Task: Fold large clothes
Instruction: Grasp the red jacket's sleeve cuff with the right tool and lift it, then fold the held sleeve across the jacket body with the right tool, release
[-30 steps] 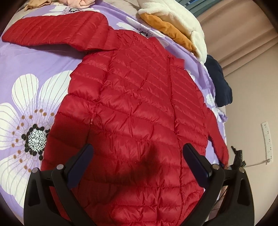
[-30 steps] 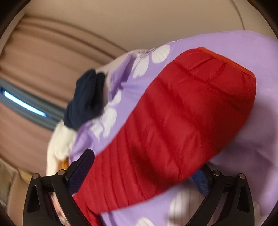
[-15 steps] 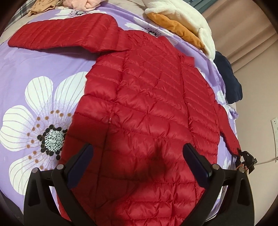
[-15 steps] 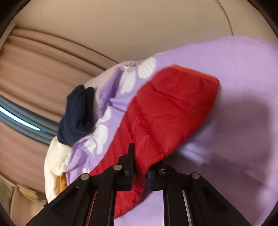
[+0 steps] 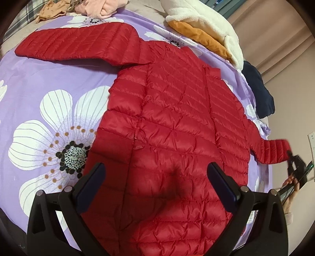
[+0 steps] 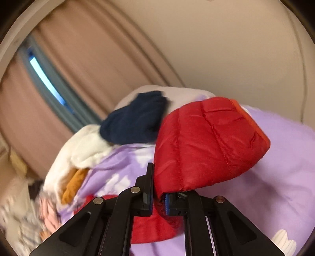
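A red quilted puffer jacket (image 5: 177,126) lies spread flat on a purple flowered bedsheet (image 5: 39,82), one sleeve stretched to the far left. My left gripper (image 5: 155,183) hovers open above the jacket's lower body, nothing between its fingers. At the right edge of the bed my right gripper (image 5: 295,161) is shut on the cuff end of the other sleeve (image 5: 273,151), lifted off the sheet. In the right wrist view that gripper (image 6: 158,197) pinches the red sleeve (image 6: 206,141), whose cuff stands up above the jaws.
A white fleece with orange lining (image 5: 206,25) and a navy garment (image 5: 259,92) lie at the bed's far right; pink and tan clothes (image 5: 94,7) sit at the far end. Wall with an outlet (image 5: 312,139) stands to the right. Curtains and a window (image 6: 45,82) lie beyond.
My right gripper closed on the sleeve end and raised it off the sheet, rolling as it rose. The left gripper stayed open and drifted slightly over the jacket.
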The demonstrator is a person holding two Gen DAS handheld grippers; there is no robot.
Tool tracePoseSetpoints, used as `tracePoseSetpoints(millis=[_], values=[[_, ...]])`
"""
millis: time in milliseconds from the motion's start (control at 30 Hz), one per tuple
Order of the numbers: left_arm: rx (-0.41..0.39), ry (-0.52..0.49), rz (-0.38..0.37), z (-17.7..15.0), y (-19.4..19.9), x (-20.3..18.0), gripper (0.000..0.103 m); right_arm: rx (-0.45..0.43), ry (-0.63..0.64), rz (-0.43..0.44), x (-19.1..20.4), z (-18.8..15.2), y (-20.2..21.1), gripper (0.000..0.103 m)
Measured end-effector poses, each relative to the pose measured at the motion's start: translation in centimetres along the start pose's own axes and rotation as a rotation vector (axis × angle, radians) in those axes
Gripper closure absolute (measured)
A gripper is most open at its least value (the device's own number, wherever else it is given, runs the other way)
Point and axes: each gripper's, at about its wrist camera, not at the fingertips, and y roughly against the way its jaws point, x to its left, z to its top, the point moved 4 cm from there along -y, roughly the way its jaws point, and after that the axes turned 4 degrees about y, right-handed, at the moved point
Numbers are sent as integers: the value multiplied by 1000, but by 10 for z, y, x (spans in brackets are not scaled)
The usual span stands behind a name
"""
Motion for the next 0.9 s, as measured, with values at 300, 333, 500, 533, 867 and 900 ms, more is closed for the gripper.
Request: tracePoseSetpoints(millis=[300, 333, 500, 533, 867, 900], values=[[-44, -28, 2, 3, 15, 1, 0, 11, 270, 115, 103, -4, -1, 92], [-47, -29, -1, 3, 17, 2, 0, 12, 292, 123, 112, -7, -1, 92], [-52, -42, -7, 9, 21, -2, 0, 31, 418, 187, 156, -25, -2, 92], [-43, -47, -19, 12, 21, -6, 0, 31, 446, 192, 161, -29, -4, 92], [41, 56, -280, 70, 2, -40, 0, 92, 807, 260, 242, -111, -24, 92], [65, 66, -327, 77, -4, -48, 0, 102, 843, 265, 246, -123, -28, 92]])
